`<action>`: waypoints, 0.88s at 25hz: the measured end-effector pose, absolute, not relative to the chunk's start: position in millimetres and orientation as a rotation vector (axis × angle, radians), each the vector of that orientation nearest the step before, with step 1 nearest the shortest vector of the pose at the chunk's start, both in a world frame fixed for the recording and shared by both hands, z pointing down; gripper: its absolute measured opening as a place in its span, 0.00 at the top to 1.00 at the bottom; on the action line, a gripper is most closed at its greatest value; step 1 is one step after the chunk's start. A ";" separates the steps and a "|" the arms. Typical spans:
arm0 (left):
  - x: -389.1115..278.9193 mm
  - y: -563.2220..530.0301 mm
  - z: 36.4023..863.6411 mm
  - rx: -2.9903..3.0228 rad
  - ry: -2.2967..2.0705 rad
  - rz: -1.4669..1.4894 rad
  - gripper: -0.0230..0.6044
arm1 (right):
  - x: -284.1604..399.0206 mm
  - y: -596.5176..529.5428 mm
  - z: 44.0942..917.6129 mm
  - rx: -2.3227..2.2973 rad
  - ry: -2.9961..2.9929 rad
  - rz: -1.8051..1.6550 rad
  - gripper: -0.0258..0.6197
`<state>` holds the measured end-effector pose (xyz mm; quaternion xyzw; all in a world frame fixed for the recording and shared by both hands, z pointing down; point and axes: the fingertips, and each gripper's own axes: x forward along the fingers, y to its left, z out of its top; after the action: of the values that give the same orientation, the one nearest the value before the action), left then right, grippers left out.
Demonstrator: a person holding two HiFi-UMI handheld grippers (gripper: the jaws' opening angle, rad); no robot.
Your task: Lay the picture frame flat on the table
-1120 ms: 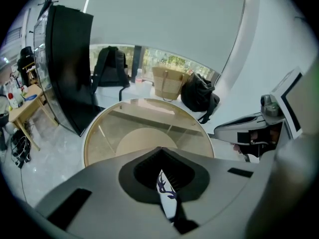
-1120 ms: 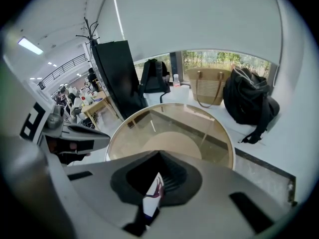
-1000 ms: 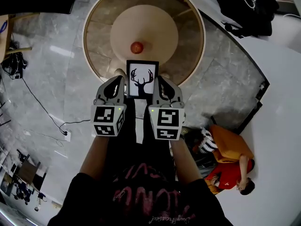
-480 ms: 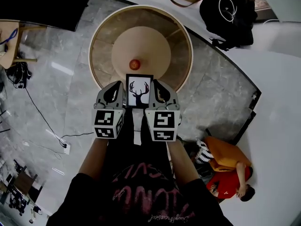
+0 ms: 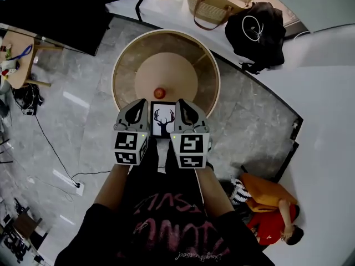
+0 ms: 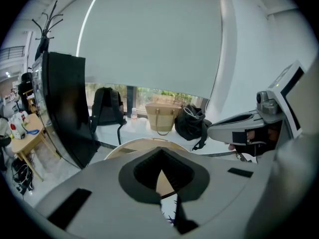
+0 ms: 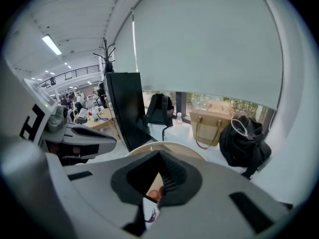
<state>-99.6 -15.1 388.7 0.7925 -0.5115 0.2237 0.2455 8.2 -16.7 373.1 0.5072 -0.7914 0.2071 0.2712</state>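
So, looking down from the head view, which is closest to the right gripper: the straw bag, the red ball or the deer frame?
1. The frame: in the right gripper's jaws, at its left.
2. The red ball: just beyond, on the table.
3. The straw bag: far off, at the view's top.

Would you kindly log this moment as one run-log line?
left gripper: shut on frame | right gripper: shut on frame | frame: face up, over table's near edge, not laid | ball: mid-table

Both forearms reach forward side by side; the left tool [image 5: 136, 114] and right tool [image 5: 185, 113] each clamp a side edge of the picture frame [image 5: 164, 120].
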 end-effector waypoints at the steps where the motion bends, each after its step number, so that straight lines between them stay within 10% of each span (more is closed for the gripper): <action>1: -99.3 -15.4 383.0 2.172 -1.397 0.608 0.95 | 8.3 -18.1 367.1 1.373 -2.136 0.551 0.93; 22: -104.4 -31.4 281.6 2.279 -1.525 0.468 0.95 | 7.3 -41.1 268.3 1.467 -2.233 0.401 0.93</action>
<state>-104.4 -31.4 281.6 0.8061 -0.5393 0.1655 0.1788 7.3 -41.1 268.3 0.5298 -0.8066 0.1450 0.2184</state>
